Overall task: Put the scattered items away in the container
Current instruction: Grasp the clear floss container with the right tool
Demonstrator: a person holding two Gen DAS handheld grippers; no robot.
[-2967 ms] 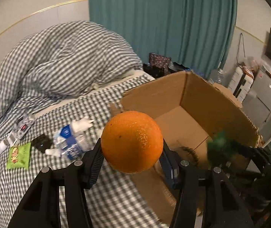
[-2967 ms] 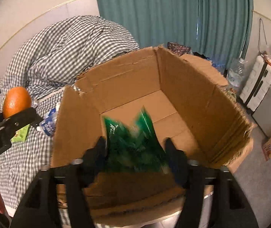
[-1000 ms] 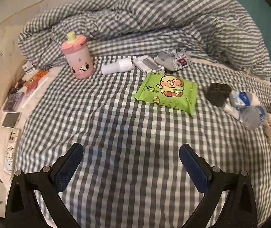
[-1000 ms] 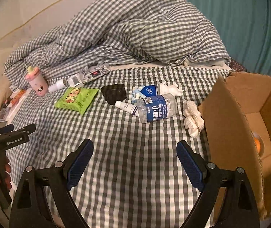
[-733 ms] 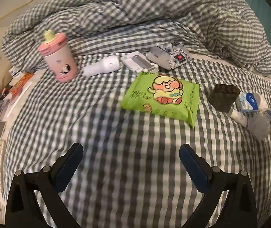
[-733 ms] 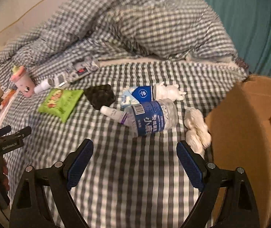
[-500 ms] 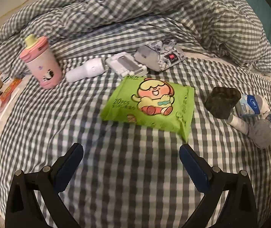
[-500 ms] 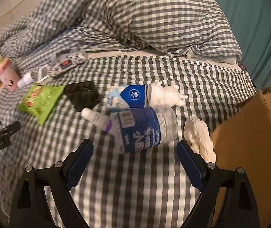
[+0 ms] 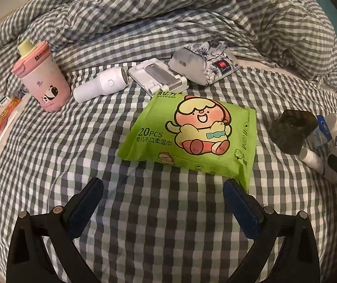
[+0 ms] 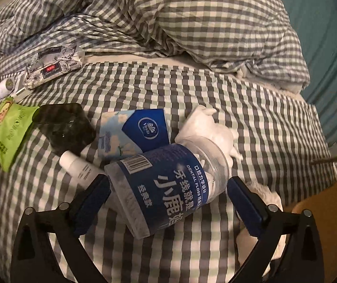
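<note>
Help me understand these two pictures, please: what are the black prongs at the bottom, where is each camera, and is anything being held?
A person holds one two-finger gripper in each hand; each picture comes from a fisheye camera on a gripper, looking along its fingers. The left gripper is open and empty above the checked bed cover, just short of a green wipes pack. Behind that lie a pink cup and a white gadget. The right gripper, whose jaws have just been opening, straddles a lying dental floss jar without clearly pressing on it. A blue tissue pack and a dark block lie beyond.
</note>
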